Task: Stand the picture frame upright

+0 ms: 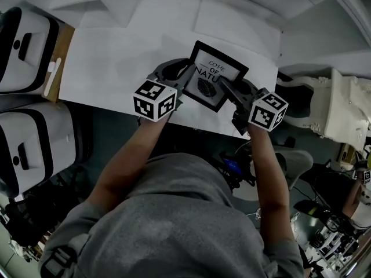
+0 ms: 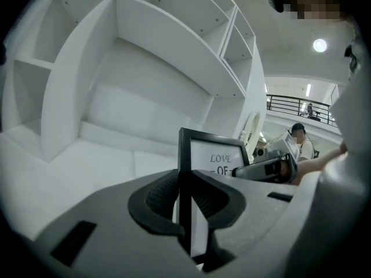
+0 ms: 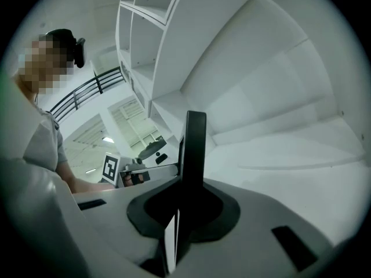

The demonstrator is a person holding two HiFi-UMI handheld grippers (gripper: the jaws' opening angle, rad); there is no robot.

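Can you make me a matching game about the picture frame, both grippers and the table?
Things:
1 picture frame
2 left gripper
3 right gripper
4 table

Colour or state:
a white
b clamped on the frame's right-hand edge
c black border, words inside
d clamped on the frame's left-hand edge

Pairs: 1-c, 2-d, 3-b, 4-a

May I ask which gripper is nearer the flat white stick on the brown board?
Left. The left gripper grips the left edge of the black rectangular picture frame, right of the stick; the right gripper grips its right edge, farther off.
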